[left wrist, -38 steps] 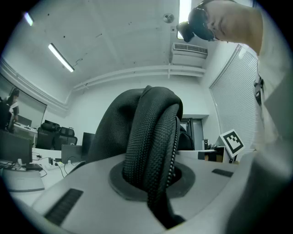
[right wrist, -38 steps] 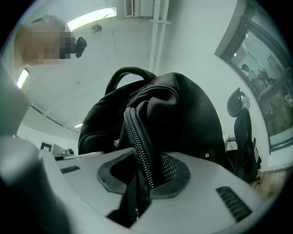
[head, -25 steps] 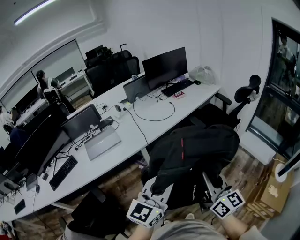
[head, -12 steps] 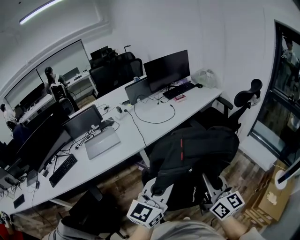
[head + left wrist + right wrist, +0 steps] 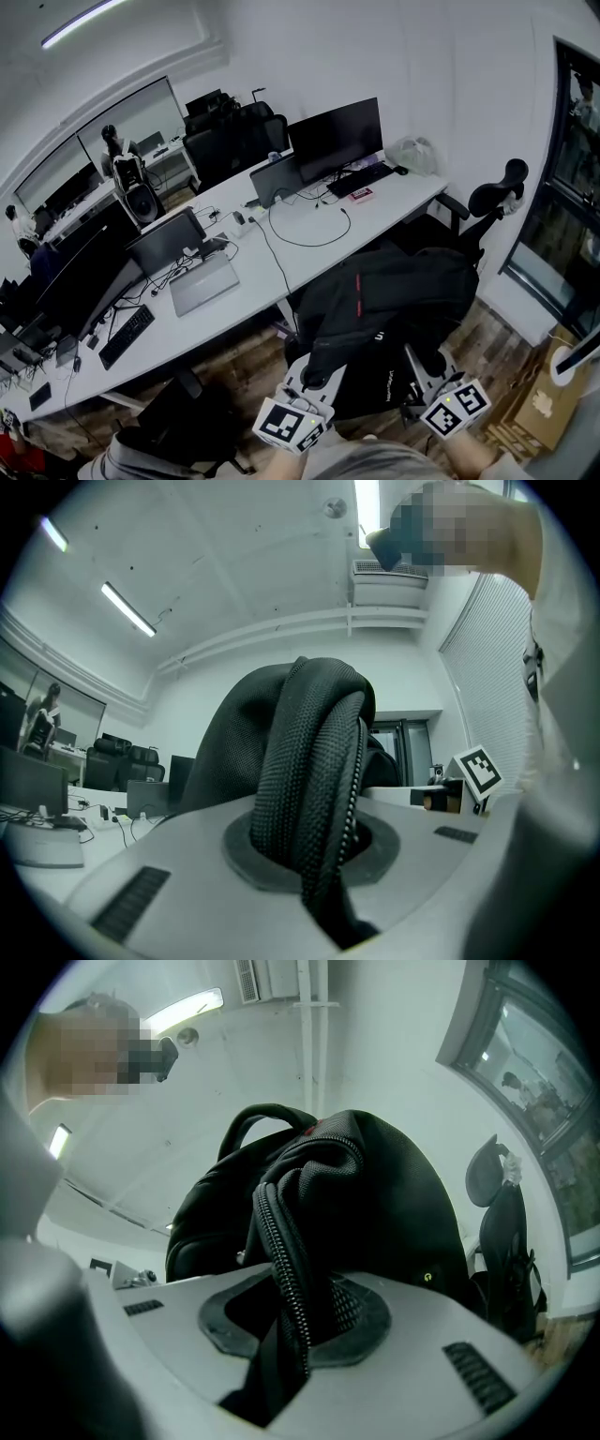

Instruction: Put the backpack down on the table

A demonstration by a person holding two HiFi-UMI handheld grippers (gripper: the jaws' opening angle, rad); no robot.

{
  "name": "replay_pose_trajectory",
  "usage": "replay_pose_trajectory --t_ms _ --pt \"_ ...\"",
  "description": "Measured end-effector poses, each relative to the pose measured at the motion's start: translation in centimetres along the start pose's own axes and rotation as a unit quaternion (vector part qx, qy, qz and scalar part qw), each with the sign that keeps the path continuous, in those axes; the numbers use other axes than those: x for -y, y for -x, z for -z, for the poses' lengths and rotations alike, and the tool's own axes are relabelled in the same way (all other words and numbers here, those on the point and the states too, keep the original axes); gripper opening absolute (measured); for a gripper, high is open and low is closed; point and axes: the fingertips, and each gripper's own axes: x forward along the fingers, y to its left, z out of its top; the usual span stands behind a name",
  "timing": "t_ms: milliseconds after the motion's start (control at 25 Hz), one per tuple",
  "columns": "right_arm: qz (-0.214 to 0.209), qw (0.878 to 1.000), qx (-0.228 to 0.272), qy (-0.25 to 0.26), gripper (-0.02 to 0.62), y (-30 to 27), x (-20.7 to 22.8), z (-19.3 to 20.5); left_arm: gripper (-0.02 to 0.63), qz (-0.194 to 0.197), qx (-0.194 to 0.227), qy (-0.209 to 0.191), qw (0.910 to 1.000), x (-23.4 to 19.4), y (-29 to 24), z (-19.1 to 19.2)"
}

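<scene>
A black backpack (image 5: 384, 305) with a red stripe hangs in the air in front of me, short of the white table (image 5: 309, 258). My left gripper (image 5: 314, 377) is shut on a thick woven strap (image 5: 314, 771) at the backpack's lower left. My right gripper (image 5: 427, 361) is shut on a zippered edge (image 5: 286, 1251) at its lower right. In the right gripper view the backpack (image 5: 375, 1194) bulges upward, with its top handle showing. Both sets of fingertips are hidden in the fabric.
The table carries two monitors (image 5: 333, 136), a closed laptop (image 5: 204, 284), a keyboard (image 5: 361, 175), cables and a plastic bag (image 5: 411, 150). A black office chair (image 5: 492, 202) stands right of the backpack. Cardboard boxes (image 5: 539, 403) sit on the wooden floor at the right.
The backpack and both grippers keep the same grip while I move; the table and room have shifted slightly in the head view.
</scene>
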Motion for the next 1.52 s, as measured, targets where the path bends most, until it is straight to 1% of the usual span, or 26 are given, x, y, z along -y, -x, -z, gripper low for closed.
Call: replay_pose_trajectory --t_ms 280,440,640,1040,1520 --pt "-0.001 1.000 0.001 -0.008 0.091 -1.2 0.6 0.3 0.034 -0.003 -0.004 -0.008 1.0000 -1.1 -0.8 0.2" --pt "0.002 1.000 0.002 -0.013 0.091 -2.5 0.8 0.6 0.034 0.000 -0.004 -0.013 0.9999 -2.5 -1.4 0.3" --pt "0.006 1.000 0.001 -0.005 0.089 -4.6 1.0 1.0 0.034 0.004 0.000 -0.007 1.0000 -4.7 -1.9 0.5" --pt "0.020 1.000 -0.003 0.000 0.089 -11.0 1.3 2.1 0.034 0.018 0.003 0.004 0.9998 -11.3 -3.4 0.7" --pt "0.034 0.999 -0.001 0.002 0.089 -19.8 0.6 4.5 0.034 0.031 0.006 0.013 0.9994 -20.5 -4.3 1.0"
